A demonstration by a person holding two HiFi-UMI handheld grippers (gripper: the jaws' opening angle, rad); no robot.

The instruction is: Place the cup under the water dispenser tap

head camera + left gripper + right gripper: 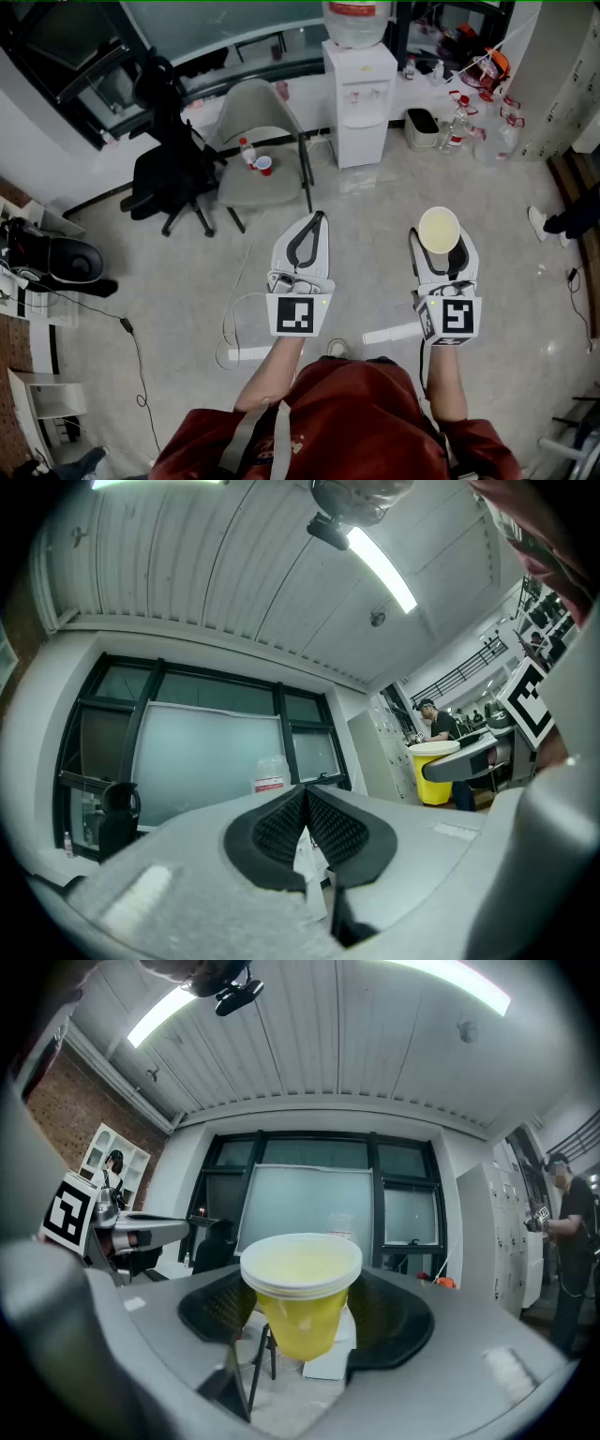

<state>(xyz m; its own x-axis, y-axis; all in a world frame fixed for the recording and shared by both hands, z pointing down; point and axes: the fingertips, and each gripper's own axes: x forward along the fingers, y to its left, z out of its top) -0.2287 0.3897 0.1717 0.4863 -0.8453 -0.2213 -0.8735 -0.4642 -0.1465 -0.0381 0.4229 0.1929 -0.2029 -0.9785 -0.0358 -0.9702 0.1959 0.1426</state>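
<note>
Holding cup (301,1283) upright in right claw (440,247), pinched at mid-wall, well apart from dispenser (359,98). Judged light, thin-walled, crushable: grip gently below rim. Left claw (307,834) pressed together, empty.

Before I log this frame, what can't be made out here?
- Taps on the water dispenser: too small in the head view; the cup hides them in the right gripper view.
- Dispenser body: mostly behind the left gripper and its closed jaws in the left gripper view.
- Red cup contents: too small, head view.
</note>
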